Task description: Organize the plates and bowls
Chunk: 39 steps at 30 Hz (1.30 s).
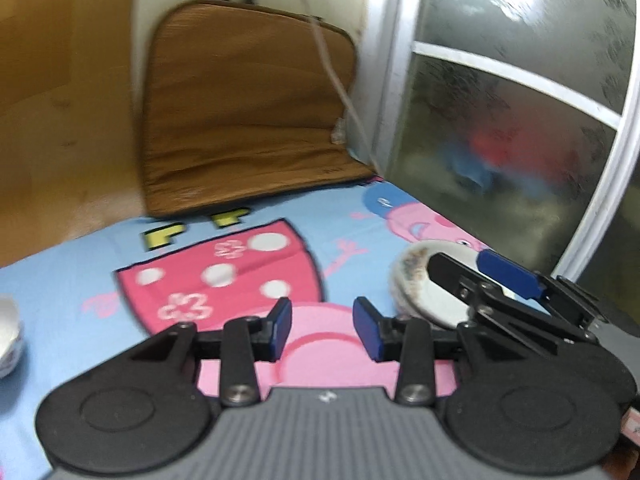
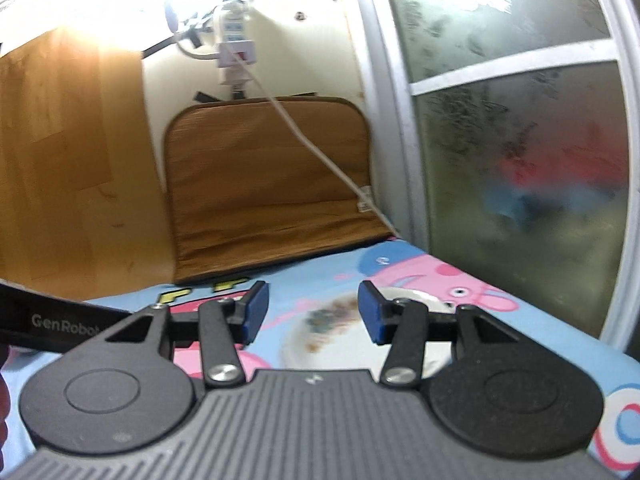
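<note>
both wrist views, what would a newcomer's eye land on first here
The bright cartoon pig tablecloth in pink and blue covers the whole table. On it at right lies a white patterned plate, with the right tool open above it. A brown cushion leans against the back wall.

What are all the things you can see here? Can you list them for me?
Plate: one, white with brownish pattern, on the cloth near the glass door.
Bowl: one, white, at the cloth's left edge, partly cut off.
Cartoon cloth: one, blue and pink, covering the surface.
Cushion: one, brown, leaning on the wall.
Cable: one, white, hanging across the cushion.
Glass door: one, frosted, white frame, right side.
Left gripper: black, blue fingers, empty.
Right gripper: same, empty, above the plate.
</note>
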Tool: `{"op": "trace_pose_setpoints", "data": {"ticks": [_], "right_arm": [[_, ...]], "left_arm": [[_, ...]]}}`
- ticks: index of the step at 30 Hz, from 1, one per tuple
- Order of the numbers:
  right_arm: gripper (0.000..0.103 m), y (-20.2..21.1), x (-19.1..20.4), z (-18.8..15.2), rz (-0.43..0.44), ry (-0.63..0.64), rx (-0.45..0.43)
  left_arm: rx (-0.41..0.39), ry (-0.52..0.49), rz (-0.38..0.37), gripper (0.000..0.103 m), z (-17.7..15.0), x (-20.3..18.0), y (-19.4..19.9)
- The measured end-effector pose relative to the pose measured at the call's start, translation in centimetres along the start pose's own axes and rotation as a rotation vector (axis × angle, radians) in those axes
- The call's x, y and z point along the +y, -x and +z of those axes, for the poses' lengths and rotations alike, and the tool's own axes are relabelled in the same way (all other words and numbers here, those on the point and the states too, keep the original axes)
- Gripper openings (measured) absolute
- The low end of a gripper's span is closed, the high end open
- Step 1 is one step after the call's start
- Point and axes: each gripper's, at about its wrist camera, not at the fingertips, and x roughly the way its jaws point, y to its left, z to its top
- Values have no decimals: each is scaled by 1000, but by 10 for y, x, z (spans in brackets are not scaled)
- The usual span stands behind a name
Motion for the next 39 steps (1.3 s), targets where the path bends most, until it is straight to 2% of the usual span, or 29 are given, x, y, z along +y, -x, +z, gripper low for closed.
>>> {"op": "trace_pose_setpoints", "data": {"ticks": [3, 7, 12, 15, 18, 22, 28, 33, 37, 38, 39], "right_arm": [[52, 0, 20, 0, 46, 36, 17], [52, -5, 50, -1, 144, 65, 79], [52, -24, 94, -4, 296, 61, 211], [52, -39, 126, -4, 386, 69, 286], [52, -55, 158, -2, 444, 75, 335], [52, -77, 190, 0, 483, 74, 377], [51, -114, 226, -1, 498, 75, 439], [37, -139, 241, -9, 515, 53, 502], [22, -150, 245, -18, 541, 18, 545], [17, -149, 244, -19, 548, 20, 543], [11, -146, 244, -20, 553, 27, 539]], "left_arm": [[-21, 37, 49, 35, -11, 29, 16], [-19, 101, 169, 35, -35, 79, 36], [4, 283, 300, 34, -65, 158, 61], [6, 394, 336, 34, -71, 199, 74], [-24, 436, 367, 34, -65, 225, 87], [-46, 456, 384, 34, -54, 246, 91], [-15, 483, 395, 34, -47, 264, 71], [9, 471, 396, 32, -49, 264, 54], [19, 477, 363, 23, -54, 266, 45], [16, 463, 353, 16, -53, 262, 45], [16, 442, 356, 16, -52, 257, 44]]}}
